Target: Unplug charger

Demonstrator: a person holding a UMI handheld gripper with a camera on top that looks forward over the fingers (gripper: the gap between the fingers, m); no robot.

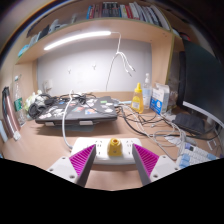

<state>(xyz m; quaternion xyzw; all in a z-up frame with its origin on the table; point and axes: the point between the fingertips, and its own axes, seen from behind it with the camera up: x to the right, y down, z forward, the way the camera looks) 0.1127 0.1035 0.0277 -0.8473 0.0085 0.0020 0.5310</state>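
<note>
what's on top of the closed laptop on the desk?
White cables loop across the closed dark laptop. What lies under it cannot be seen. The gripper is open, a small yellow object standing between its fingers.

Open desk [40, 150] ahead left, cables [150, 122], bottles [146, 96] crowding right

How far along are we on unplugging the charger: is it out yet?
Nothing looks done yet. The gripper is open, its pink-padded fingers at either side of a small yellow object on the wooden desk, with gaps at both sides; whether that is the charger is unclear. White cables trail past the black laptop. Gripping and pulling remain.
</note>
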